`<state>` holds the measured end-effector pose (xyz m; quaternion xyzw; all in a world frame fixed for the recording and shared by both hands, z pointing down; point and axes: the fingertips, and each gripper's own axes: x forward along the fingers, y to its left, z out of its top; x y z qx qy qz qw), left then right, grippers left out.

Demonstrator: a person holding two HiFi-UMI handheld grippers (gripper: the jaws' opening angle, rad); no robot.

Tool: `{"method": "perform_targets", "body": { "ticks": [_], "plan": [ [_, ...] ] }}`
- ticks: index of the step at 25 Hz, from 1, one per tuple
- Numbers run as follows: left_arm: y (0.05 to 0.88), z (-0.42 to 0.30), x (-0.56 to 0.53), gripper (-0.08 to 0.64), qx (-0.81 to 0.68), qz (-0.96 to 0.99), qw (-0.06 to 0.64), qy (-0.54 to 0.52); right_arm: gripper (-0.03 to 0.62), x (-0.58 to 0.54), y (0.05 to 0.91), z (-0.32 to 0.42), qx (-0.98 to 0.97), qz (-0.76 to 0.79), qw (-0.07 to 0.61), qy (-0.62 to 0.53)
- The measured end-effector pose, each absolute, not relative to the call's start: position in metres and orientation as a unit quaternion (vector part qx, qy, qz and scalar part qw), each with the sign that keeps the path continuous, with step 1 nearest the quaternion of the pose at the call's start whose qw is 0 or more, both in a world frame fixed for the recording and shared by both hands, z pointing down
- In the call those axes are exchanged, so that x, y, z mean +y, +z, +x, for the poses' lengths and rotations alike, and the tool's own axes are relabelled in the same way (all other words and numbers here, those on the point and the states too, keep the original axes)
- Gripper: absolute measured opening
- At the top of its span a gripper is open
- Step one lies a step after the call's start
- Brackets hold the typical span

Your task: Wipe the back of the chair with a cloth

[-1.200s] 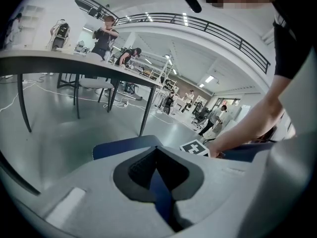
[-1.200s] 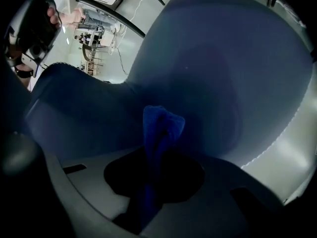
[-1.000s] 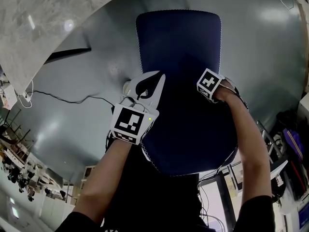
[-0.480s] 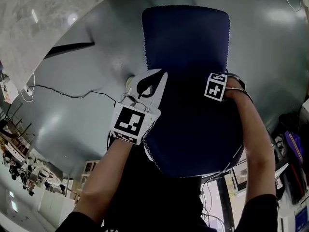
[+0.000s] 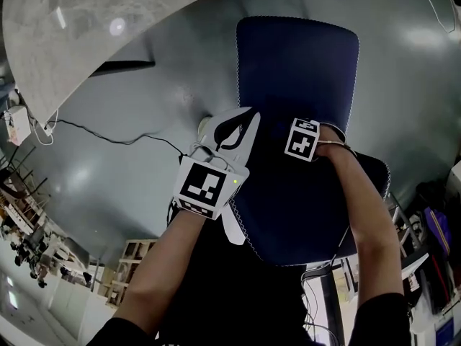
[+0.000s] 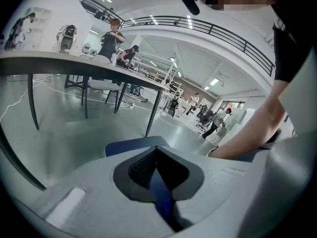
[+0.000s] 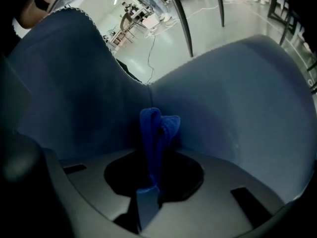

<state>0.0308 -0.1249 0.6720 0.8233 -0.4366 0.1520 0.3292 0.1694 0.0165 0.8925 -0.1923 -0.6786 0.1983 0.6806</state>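
A dark blue chair back stands before me in the head view, its lower part under a dark blue cloth with a white stitched edge. My left gripper is shut on the cloth's left edge, and blue fabric shows between its jaws. My right gripper presses against the middle of the blue surface. Its jaws are shut on an upright fold of the cloth. In the right gripper view the cloth's scalloped edge hangs at the left and the smooth chair back fills the right.
A grey marbled tabletop is at the upper left, with its dark legs in the left gripper view. A cable crosses the grey floor to a white box. People stand at benches far off.
My right gripper has slid left across the blue surface, closer to the left gripper. The left gripper has kept its hold at the cloth's left edge. The head view has shifted.
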Motion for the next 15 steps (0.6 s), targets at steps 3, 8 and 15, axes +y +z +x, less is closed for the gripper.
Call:
{"method": "perform_targets", "body": {
  "ticks": [3,8,15],
  "plan": [
    [0.671,0.017,-0.121,0.008,-0.443,0.821,0.329,0.148,0.071,0.023,0.890,0.136,-0.696,-0.202,0.661,0.195],
    [0.663,-0.010,-0.111,0.008,-0.454,0.816,0.327,0.143,0.071,0.035,0.883,0.078,-0.725,-0.200,0.620,0.221],
    [0.650,-0.039,-0.102,0.008,-0.454,0.821,0.319,0.134,0.071,0.028,0.878,0.025,-0.764,-0.139,0.574,0.259]
  ]
}}
